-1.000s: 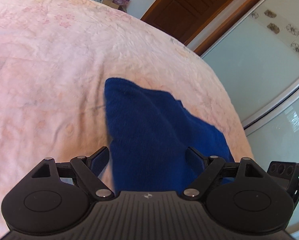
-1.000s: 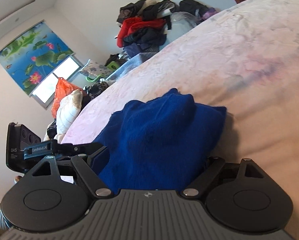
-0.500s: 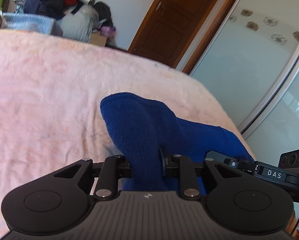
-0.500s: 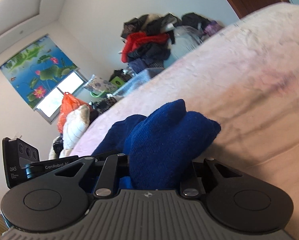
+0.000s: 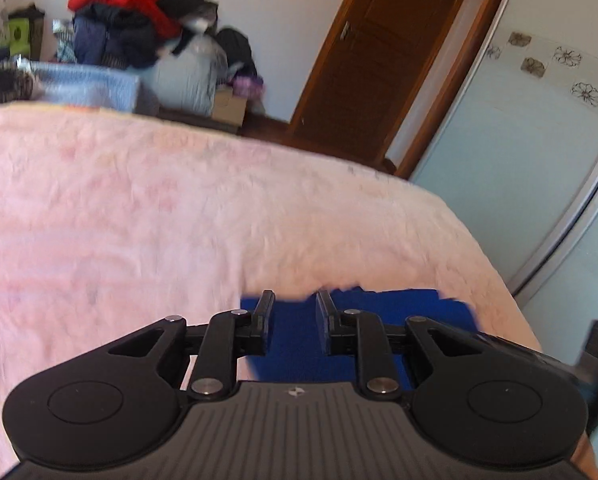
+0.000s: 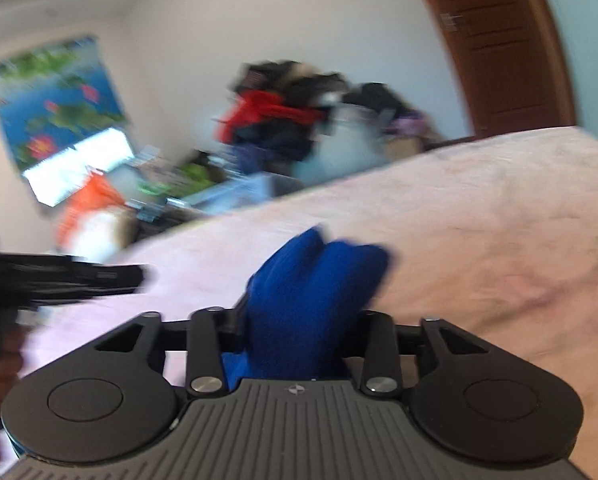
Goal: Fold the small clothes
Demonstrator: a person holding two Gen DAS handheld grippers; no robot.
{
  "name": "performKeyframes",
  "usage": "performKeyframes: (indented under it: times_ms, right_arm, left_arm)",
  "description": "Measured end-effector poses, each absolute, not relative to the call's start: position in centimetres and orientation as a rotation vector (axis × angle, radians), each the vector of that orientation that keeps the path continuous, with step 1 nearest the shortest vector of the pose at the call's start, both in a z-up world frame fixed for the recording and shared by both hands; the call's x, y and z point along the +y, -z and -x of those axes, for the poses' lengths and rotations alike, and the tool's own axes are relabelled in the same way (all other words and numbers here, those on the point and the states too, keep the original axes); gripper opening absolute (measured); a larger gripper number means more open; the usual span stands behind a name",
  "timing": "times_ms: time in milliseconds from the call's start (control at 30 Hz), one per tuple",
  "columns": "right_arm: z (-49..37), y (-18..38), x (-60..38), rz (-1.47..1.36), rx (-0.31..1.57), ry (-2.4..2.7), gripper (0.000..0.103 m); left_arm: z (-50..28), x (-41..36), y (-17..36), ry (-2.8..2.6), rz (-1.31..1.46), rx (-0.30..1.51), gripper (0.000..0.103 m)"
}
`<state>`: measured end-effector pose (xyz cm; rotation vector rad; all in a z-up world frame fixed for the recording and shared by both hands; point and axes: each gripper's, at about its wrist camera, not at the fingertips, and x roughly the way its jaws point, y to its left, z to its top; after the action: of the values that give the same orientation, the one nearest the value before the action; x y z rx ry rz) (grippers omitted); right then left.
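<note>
A small dark blue knitted garment lies on a pink bedspread. My left gripper is shut on the blue garment, its two fingers close together with cloth between them. My right gripper is shut on the same blue garment, which bunches up above the fingers, lifted off the bedspread. The right view is blurred by motion. The left gripper's body shows at the left of the right wrist view.
A pile of clothes and bags stands beyond the bed's far edge. A brown door and a pale sliding wardrobe are on the right. A window with a flower blind is on the left.
Both grippers went from open around the blue garment to shut on it. Both then tilted up and lifted, so less of the garment shows in the left view.
</note>
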<state>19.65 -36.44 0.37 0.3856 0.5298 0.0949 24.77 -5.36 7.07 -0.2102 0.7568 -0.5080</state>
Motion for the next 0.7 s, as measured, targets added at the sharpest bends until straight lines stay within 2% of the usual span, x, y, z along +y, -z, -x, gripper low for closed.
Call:
performKeyframes:
  times_ms: [67, 100, 133, 167, 267, 300, 333, 400, 467, 500, 567, 600, 633, 667, 700]
  right_arm:
    - [-19.0, 1.1, -39.2, -0.521, 0.573, -0.087, 0.049]
    - [-18.1, 1.7, -40.5, -0.59, 0.559, -0.11, 0.055]
    - [-17.0, 2.3, -41.7, -0.655, 0.554, -0.132, 0.066]
    - [-16.0, 3.0, -42.6, -0.706, 0.562, -0.148, 0.07]
    - [-12.9, 4.6, -44.2, -0.798, 0.607, -0.212, 0.072]
    - [-11.9, 5.2, -44.3, -0.813, 0.627, -0.24, 0.072]
    - [-11.0, 5.7, -44.2, -0.823, 0.647, -0.276, 0.073]
    - [-9.7, 5.8, -43.2, -0.806, 0.664, -0.35, 0.073]
    - [-9.2, 5.7, -41.8, -0.764, 0.692, -0.423, 0.073]
    - [-9.0, 5.4, -40.8, -0.732, 0.7, -0.442, 0.074]
    - [-8.9, 4.9, -39.0, -0.672, 0.709, -0.44, 0.069]
    - [-9.1, 4.8, -38.5, -0.672, 0.718, -0.435, 0.061]
    - [-9.5, 5.0, -38.2, -0.689, 0.735, -0.424, 0.039]
    - [-10.0, 5.4, -37.9, -0.712, 0.757, -0.407, 0.026]
    - [-10.1, 5.6, -37.5, -0.718, 0.759, -0.394, 0.021]
  left_arm:
    - [-23.3, -4.9, -5.7, 0.543, 0.203, 0.783, 0.021]
    - [-22.6, -4.8, -5.1, 0.552, 0.2, 0.8, 0.023]
    - [-21.6, -4.7, -4.1, 0.567, 0.205, 0.831, 0.025]
    - [-20.9, -4.7, -3.3, 0.597, 0.211, 0.865, 0.025]
    - [-18.2, -4.8, -0.6, 0.703, 0.259, 0.963, 0.026]
    - [-17.4, -4.9, 0.1, 0.714, 0.277, 0.974, 0.032]
    - [-16.8, -4.9, 0.6, 0.716, 0.288, 0.964, 0.049]
    - [-15.6, -4.9, 1.2, 0.712, 0.31, 0.941, 0.075]
    - [-15.0, -5.0, 2.1, 0.708, 0.377, 0.968, 0.076]
    - [-14.8, -5.2, 2.6, 0.712, 0.4, 0.985, 0.075]
    - [-14.1, -5.6, 2.5, 0.709, 0.359, 0.956, 0.072]
    - [-13.8, -5.8, 2.4, 0.706, 0.325, 0.954, 0.052]
    - [-13.9, -6.0, 2.4, 0.7, 0.298, 0.966, 0.033]
    - [-14.0, -6.0, 2.4, 0.69, 0.285, 0.979, 0.029]
    - [-14.2, -5.7, 2.4, 0.689, 0.295, 0.988, 0.019]
